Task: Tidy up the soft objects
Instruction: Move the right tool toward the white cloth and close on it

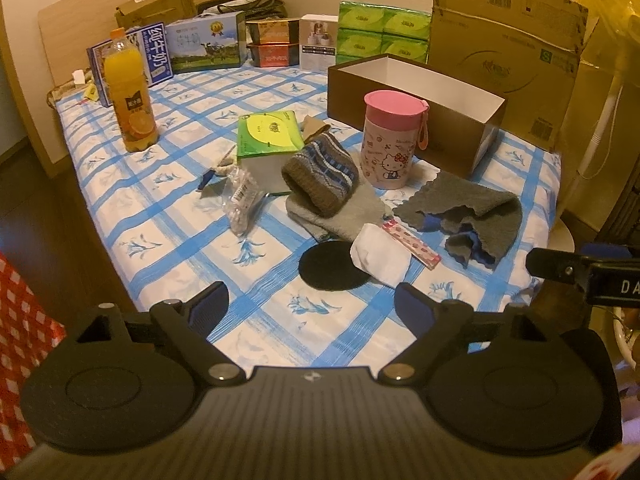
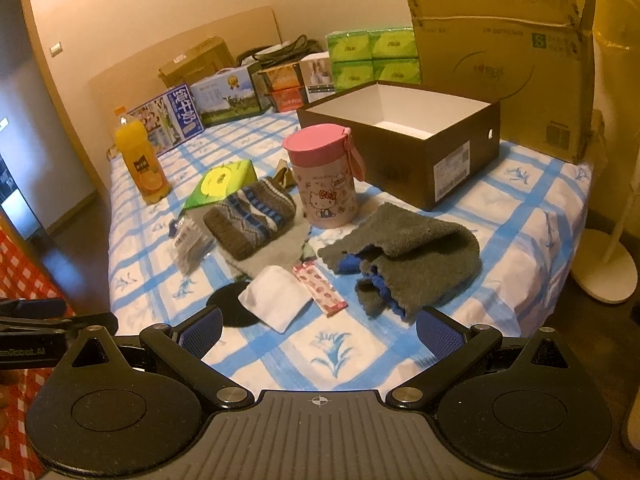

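A grey-and-blue towel [image 1: 468,212] [image 2: 404,252] lies crumpled on the checked blue tablecloth [image 1: 180,204]. A knitted grey-blue hat [image 1: 320,172] [image 2: 252,220] rests on a pale grey cloth [image 1: 340,216] [image 2: 272,252]. A small white folded cloth [image 1: 380,254] [image 2: 276,298] overlaps a black round pad [image 1: 328,266] [image 2: 230,304]. An open brown box [image 1: 416,108] [image 2: 404,140] stands behind them. My left gripper [image 1: 316,308] is open and empty at the table's near edge. My right gripper [image 2: 320,330] is open and empty, just short of the towel.
A pink Hello Kitty cup [image 1: 390,146] [image 2: 324,176], an orange juice bottle [image 1: 130,92] [image 2: 142,160], a green tissue pack [image 1: 268,134], a plastic packet [image 1: 242,200] and a pink strip [image 1: 412,244] lie about. Cartons and a large cardboard box [image 1: 504,56] line the back.
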`<move>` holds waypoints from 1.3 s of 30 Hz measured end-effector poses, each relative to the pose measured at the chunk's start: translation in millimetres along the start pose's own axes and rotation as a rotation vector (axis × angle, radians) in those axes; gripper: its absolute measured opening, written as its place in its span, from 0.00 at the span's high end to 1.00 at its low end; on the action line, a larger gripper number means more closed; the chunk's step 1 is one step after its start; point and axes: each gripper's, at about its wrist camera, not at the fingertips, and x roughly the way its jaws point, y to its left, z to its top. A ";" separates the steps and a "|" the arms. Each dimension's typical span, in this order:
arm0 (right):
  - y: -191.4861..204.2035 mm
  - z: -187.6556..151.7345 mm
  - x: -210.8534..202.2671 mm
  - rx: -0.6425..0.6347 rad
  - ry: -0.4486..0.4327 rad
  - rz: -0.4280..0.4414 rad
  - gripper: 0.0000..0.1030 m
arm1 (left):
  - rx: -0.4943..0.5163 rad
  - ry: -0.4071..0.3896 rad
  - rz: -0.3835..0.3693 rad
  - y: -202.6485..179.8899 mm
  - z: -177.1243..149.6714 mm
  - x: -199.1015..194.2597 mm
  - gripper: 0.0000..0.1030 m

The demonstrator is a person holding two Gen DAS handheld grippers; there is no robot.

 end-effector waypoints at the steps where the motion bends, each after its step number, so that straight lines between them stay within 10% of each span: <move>1: -1.5 0.2 3.8 0.002 0.002 0.002 0.00 | 0.003 0.003 -0.003 -0.6 0.5 3.1 0.14; 39: -1.6 -14.1 177.5 0.122 0.194 0.152 0.51 | 0.002 0.150 -0.033 18.6 6.0 156.2 0.35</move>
